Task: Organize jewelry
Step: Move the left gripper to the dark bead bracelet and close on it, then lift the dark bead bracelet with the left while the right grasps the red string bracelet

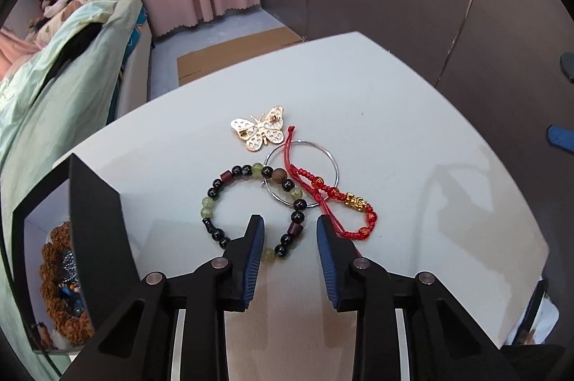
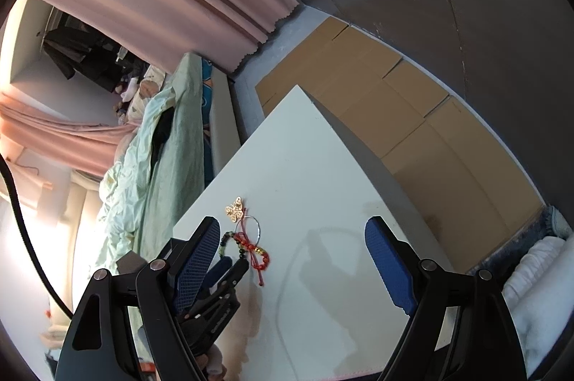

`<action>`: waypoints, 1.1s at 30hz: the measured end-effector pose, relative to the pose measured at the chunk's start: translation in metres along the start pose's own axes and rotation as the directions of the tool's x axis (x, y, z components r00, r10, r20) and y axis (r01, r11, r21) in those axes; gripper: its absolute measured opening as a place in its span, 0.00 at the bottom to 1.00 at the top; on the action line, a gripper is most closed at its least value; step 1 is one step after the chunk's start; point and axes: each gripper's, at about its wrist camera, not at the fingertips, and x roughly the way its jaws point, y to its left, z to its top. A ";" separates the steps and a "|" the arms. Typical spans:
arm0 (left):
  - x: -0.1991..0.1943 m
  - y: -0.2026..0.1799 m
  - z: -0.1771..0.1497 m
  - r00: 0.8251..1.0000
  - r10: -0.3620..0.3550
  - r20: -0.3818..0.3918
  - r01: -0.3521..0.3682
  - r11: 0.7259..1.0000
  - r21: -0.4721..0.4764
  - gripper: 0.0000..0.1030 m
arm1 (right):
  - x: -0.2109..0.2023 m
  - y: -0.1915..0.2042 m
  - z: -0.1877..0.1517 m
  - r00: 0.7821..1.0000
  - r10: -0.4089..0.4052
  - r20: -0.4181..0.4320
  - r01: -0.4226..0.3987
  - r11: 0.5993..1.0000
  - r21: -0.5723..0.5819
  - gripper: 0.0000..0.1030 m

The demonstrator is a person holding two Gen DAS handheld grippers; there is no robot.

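Pickup step in hand: left gripper lowered over beaded bracelet on the bench, fingers partly spread, straddling its near-right arc, not yet pinching. Silver ring, red cord bracelet and butterfly brooch just beyond fingertips. Right gripper spread wide, empty. Next, probably: close, lift clear of the tangle, carry to black box at left.
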 end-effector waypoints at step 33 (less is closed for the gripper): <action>-0.078 0.065 0.024 0.967 -0.168 0.191 0.202 0.964 -0.175 0.08 | 0.102 0.060 -0.028 0.965 -0.133 -0.224 0.077 0.967 -0.241 0.55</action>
